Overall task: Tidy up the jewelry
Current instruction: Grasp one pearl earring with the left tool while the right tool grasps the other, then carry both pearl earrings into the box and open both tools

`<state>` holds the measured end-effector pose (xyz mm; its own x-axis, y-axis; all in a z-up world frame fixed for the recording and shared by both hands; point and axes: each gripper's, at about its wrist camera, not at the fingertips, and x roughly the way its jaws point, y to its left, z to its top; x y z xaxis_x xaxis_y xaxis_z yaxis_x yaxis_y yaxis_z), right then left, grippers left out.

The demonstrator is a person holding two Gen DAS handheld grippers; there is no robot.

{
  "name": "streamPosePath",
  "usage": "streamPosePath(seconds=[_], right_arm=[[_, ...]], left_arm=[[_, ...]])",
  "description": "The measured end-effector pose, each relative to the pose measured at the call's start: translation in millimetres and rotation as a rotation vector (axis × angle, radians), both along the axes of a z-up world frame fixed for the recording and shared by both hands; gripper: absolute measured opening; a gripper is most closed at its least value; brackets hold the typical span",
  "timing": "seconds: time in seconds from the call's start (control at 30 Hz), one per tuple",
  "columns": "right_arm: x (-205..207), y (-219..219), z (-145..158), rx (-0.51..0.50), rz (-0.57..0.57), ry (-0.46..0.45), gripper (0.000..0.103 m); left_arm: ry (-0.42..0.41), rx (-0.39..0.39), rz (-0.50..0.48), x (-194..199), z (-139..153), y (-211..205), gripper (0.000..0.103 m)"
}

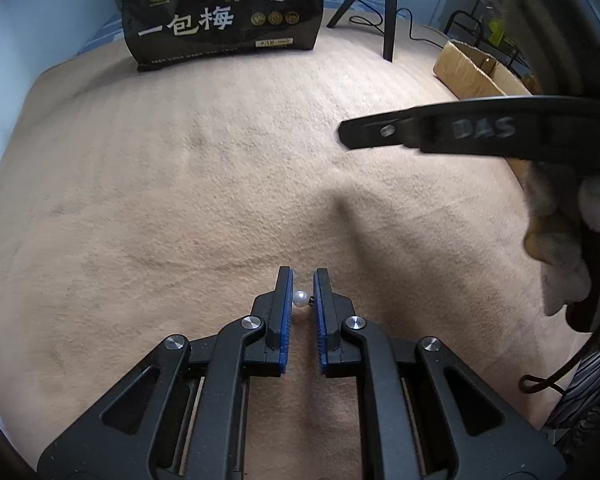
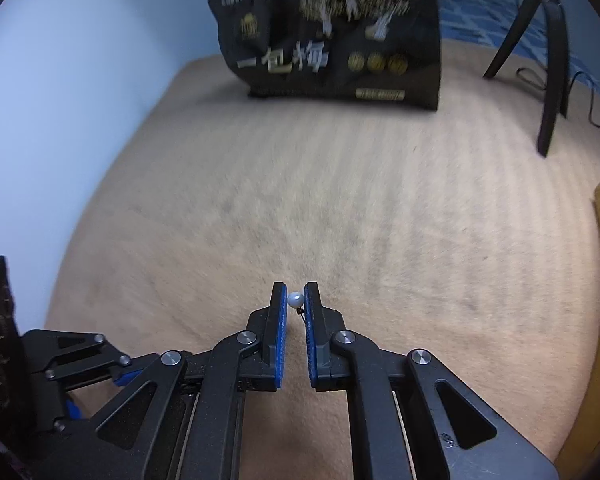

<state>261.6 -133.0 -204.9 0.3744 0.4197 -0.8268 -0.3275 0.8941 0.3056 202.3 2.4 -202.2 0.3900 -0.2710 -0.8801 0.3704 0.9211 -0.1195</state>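
L gripper (image 1: 303, 280), black linkage w/ blue ribbed pads: jaws narrowed to a slim gap, a small round white pearl bead (image 1: 299, 299) sitting between the pads near their tips. Bead touches the L pad; a tiny dark metal fitting (image 1: 311, 302) projects from it toward the R pad, so the piece's long axis runs crosswise, pad to pad; whether the fitting contacts the R pad cannot be told. R gripper (image 2: 295, 294), same build: jaws likewise nearly closed, a second white pearl bead (image 2: 295, 300) wedged between the pad tips, apparently touching both; a thin dark wire or stem (image 2: 299, 314) hangs from its underside, axis roughly vertical along the R pad face. Each gripper thus carries its own pearl piece (prob. an earring pair), both held above the surface, not resting on it. Judgement: next move is a placement, and no tray or jewelry box appears in either view, so the destination cannot be told. Grip is marginal: small round beads held near the tips may roll or drop if the jaws ease. Surface: tan, short-pile fuzzy cloth (image 1: 180, 200) w/ faint stripes, soft; a dropped bead would likely sink into the pile rather than bounce. In the L view the R gripper's black side arm crosses at right, above the cloth. Far side: black printed snack bag (image 1: 224, 8) standing upright, black tripod legs (image 1: 388, 12) w/ cable, brown cardboard box (image 1: 472, 68) at the right edge, pale blue wall (image 2: 80, 80) behind.
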Motion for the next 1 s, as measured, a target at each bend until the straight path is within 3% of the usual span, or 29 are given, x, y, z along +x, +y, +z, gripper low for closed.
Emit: streamPosePath(seconds=[0.43,0.63,1.0], right_arm=[[-25.8,-63.4,62.3,0.005,-0.102,-0.166,0.007],[-39.1,-108.5,93.7,-0.01,-0.188,-0.258,0.007],[-58.1,-210.8,113.1,-0.026,-0.366,-0.291,0.007]], left_arm=[[-0.107,-0.068,0.015,-4.5,49.6,-13.3,0.009],[-0.165,-0.111,-0.013,-2.8,75.3,-40.8,0.009],[-0.218,-0.164,-0.088,-2.1,102.3,-110.6,0.009]])
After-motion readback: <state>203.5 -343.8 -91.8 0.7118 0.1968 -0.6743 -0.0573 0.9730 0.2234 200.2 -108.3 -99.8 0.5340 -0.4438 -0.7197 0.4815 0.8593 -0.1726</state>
